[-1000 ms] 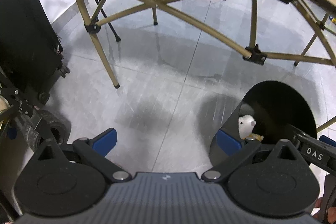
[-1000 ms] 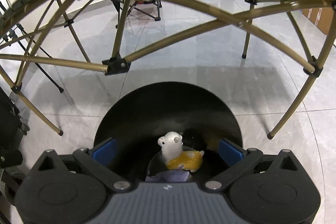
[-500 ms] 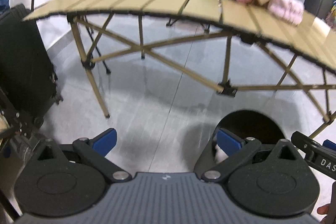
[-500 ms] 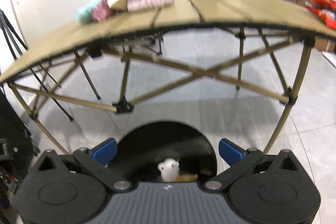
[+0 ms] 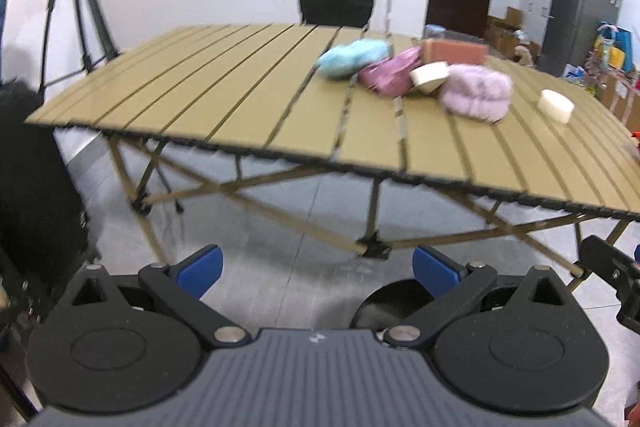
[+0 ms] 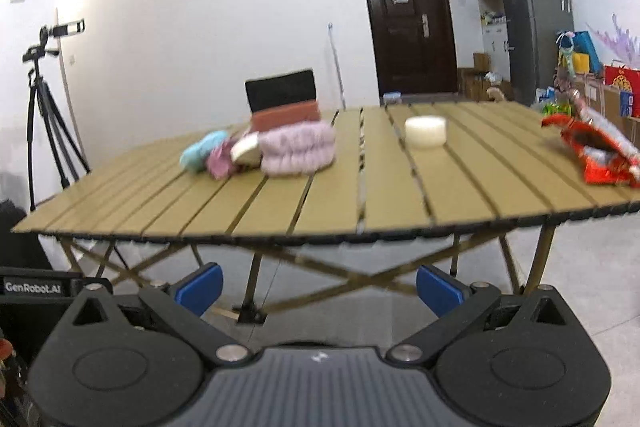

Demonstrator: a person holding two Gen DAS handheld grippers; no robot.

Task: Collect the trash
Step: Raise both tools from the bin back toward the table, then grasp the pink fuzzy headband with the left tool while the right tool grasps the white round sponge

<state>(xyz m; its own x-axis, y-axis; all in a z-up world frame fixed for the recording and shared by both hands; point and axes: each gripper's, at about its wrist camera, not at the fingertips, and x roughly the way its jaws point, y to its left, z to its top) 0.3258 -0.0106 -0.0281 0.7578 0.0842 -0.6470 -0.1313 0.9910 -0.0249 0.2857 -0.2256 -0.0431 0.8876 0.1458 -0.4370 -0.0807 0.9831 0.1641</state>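
Red crumpled wrapper (image 6: 596,155) lies on the slatted table (image 6: 360,195), far right, well apart from the right gripper (image 6: 318,287); both it and the left gripper (image 5: 316,267) gape wide, empty. Half a second ago both pointed lower, with the black bin (image 5: 384,303) showing larger.

The place looks like a lived-in home room pressed into use for recording. A folding slatted camp table (image 6: 304,195) stands on a pale tiled floor (image 5: 288,267) before plain white walls, with a dark wooden door (image 6: 412,23) and a tall grey refrigerator (image 6: 528,11) behind it. Gift bags and cardboard boxes (image 6: 616,95) crowd one corner. A video camera on a tripod (image 6: 44,99) overlooks the table.
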